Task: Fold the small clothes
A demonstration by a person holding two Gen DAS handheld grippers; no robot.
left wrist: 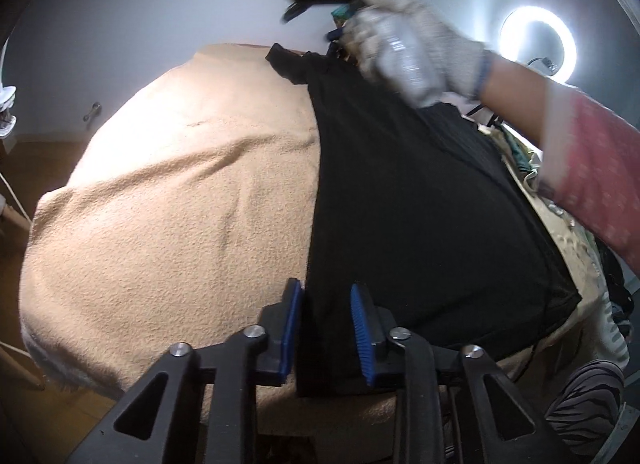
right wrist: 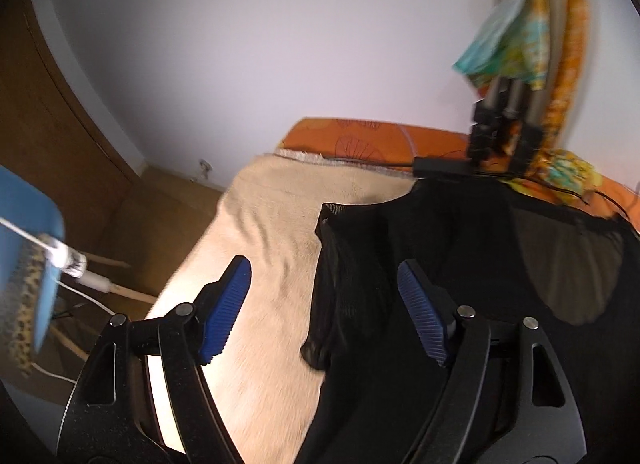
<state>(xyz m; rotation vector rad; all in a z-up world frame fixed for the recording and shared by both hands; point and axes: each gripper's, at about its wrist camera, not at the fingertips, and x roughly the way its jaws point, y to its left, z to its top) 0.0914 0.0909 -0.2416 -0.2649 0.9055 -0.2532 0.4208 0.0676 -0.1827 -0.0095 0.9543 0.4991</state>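
A black garment [left wrist: 420, 204] lies flat on a beige towel [left wrist: 180, 192] that covers the table. My left gripper [left wrist: 326, 328] sits at the garment's near left edge, its blue pads apart with the cloth edge between them, not pinched. My right gripper [left wrist: 304, 0] is held by a gloved hand [left wrist: 404, 48] above the garment's far end. In the right wrist view the right gripper [right wrist: 324, 308] is wide open over the left edge of the black garment [right wrist: 460, 264], whose sheer mesh edge is curled. It holds nothing.
A ring light [left wrist: 538, 38] glows at the right. An orange patterned cover [right wrist: 380, 140] and a black tripod base [right wrist: 496, 136] lie beyond the towel. Colourful cloths [right wrist: 516, 36] hang at the far right. A blue chair [right wrist: 28, 248] and white cable stand at the left.
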